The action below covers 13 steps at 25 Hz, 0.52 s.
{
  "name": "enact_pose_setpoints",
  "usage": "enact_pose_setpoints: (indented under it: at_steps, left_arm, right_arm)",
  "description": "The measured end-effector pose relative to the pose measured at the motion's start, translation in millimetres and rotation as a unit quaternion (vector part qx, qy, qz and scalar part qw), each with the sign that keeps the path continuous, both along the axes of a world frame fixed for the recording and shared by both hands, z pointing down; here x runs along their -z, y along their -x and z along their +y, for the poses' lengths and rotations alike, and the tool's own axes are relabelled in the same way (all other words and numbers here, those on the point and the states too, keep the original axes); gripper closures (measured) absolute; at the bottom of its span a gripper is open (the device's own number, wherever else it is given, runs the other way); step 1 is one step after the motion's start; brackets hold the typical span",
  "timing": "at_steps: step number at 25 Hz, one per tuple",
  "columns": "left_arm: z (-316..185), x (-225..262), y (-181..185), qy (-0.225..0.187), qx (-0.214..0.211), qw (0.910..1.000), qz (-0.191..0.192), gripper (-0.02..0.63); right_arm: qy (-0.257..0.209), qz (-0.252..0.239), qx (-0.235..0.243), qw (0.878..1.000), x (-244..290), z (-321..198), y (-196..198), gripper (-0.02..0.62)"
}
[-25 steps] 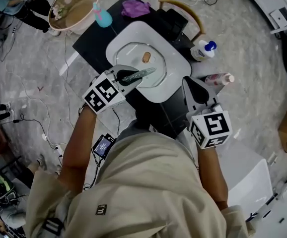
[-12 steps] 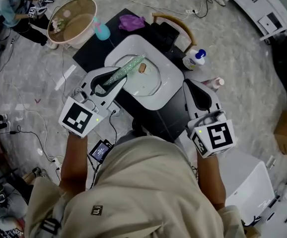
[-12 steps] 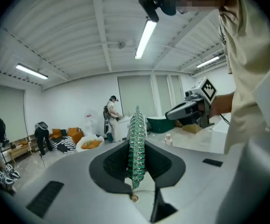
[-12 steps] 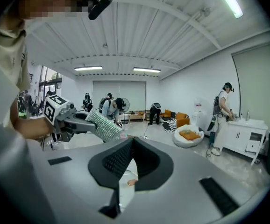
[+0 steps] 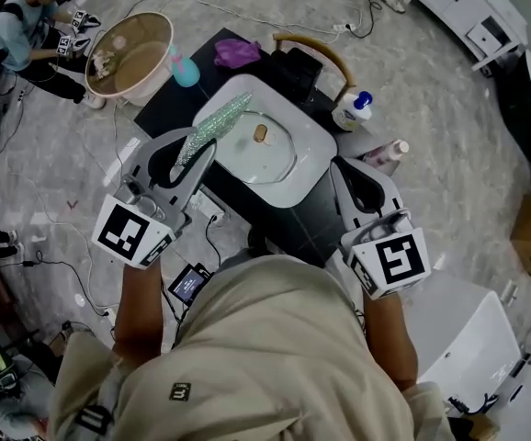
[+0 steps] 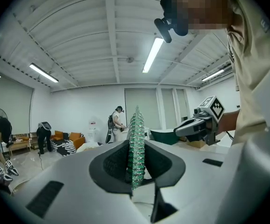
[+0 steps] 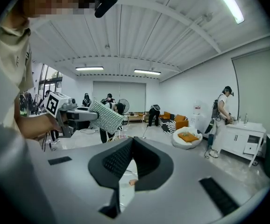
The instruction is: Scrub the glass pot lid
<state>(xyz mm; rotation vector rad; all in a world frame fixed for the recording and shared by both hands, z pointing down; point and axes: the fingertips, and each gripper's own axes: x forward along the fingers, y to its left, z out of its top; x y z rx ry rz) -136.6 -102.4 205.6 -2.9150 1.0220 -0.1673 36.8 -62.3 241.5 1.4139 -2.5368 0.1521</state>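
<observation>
1. The head view alone shows the glass pot lid [image 5: 247,161]. It lies flat in the white basin [image 5: 321,134] on the black table [image 5: 169,88], with its brown knob [image 5: 260,133] facing up.
2. In the left gripper view the left gripper [image 6: 136,146] has its jaws clamped on the green scrub pad [image 6: 136,129]. The pad is seen edge-on and stands upright.
3. From above, the pad's tip pokes out over the basin's near-left rim, clear of the lid.
4. In the right gripper view the right gripper [image 7: 131,141] has its jaws closed together with nothing between them. The pad's striped flat face appears off to the left.
5. In the head view this gripper hangs beside the basin's right edge.
6. The round tan tub [image 5: 152,28] on the floor holds a few small things too small to tell. A blue bottle [image 5: 185,68] and a purple cloth [image 5: 235,51] rest on the table behind the basin
</observation>
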Motion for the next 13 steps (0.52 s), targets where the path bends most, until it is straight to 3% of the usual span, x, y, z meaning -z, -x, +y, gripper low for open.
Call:
enact_pose_setpoints:
  at_steps: [13]
  left_arm:
    - [10.0, -3.3, -7.1, -0.001, -0.023, 0.9997, -0.008, 0.520]
  right_arm:
    - [-0.003, -0.002, -0.009, 1.000, 0.4, 6.4, 3.5, 0.572]
